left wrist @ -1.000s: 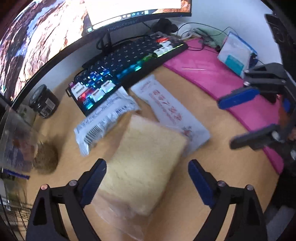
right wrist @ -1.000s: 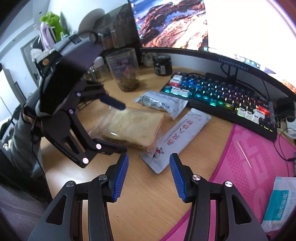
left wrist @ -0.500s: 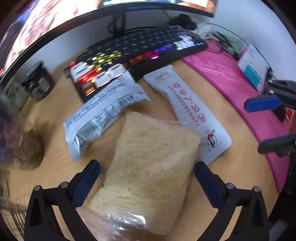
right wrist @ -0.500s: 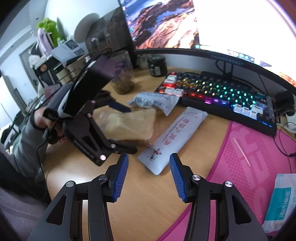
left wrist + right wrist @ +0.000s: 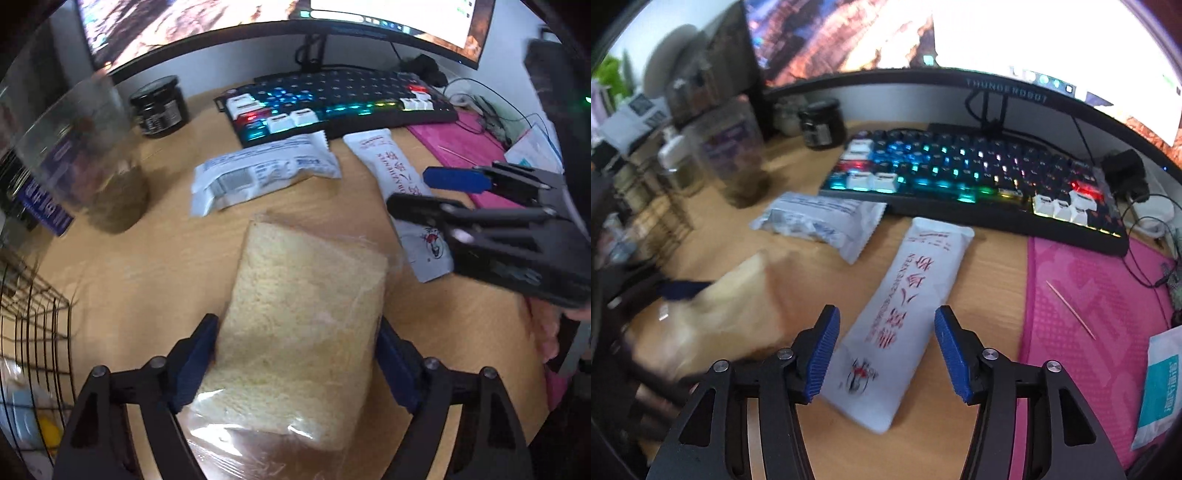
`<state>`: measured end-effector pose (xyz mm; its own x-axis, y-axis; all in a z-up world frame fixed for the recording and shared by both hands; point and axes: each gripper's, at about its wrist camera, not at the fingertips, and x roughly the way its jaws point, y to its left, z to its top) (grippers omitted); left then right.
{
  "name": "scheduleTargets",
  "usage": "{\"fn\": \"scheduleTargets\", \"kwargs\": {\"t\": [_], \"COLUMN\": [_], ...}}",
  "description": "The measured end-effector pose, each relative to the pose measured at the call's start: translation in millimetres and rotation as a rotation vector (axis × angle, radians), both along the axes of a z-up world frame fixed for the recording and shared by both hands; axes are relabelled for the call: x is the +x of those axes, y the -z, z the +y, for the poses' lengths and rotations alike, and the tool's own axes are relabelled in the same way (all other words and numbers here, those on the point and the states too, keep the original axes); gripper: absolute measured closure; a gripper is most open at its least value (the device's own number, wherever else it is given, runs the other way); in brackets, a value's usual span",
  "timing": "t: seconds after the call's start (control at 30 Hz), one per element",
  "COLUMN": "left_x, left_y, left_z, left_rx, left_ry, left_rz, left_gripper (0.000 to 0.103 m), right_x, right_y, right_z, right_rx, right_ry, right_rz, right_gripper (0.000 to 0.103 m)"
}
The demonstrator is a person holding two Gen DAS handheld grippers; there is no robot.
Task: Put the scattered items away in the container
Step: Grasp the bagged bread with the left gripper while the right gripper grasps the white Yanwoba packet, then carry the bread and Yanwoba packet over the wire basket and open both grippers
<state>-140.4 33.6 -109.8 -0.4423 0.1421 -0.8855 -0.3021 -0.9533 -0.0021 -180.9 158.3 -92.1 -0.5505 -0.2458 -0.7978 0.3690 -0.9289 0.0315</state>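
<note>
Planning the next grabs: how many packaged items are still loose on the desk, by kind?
Bagged bread slice: 1, between the closing left gripper's pads
White sachet with red lettering: 1, under the opening right gripper
White-and-blue wrapped packet: 1, by the keyboard
Total: 3

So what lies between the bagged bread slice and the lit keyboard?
Left wrist view: a white-and-blue foil snack packet lies between bread and keyboard.
</note>
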Motion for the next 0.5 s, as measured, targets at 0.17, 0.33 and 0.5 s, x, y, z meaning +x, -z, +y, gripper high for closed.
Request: {"fn": "scheduleTargets", "kwargs": {"t": [0.17,0.33,0.5], "left_x": [3,5,20], "left_y": [-3,-12,-41], "left_z": [-10,-17,-18], "left_rx": [0.015,0.042,0.065], "left_ry": [-0.028,-0.063,-0.06], "left_rz": [0.005,0.017,0.078], "left_gripper": [0.022,0.024,0.025], "right_x": [-5,1,16], "right_y": [9,9,-5], "right_z": [-12,-16,-7], "right_rx": [0.066,0.084,0.074], "right_ry": [0.035,-0.013,-0.028], "right_rz": [0.039,0.048,0.063], "right_gripper": [0.044,0.062,0.066]}}
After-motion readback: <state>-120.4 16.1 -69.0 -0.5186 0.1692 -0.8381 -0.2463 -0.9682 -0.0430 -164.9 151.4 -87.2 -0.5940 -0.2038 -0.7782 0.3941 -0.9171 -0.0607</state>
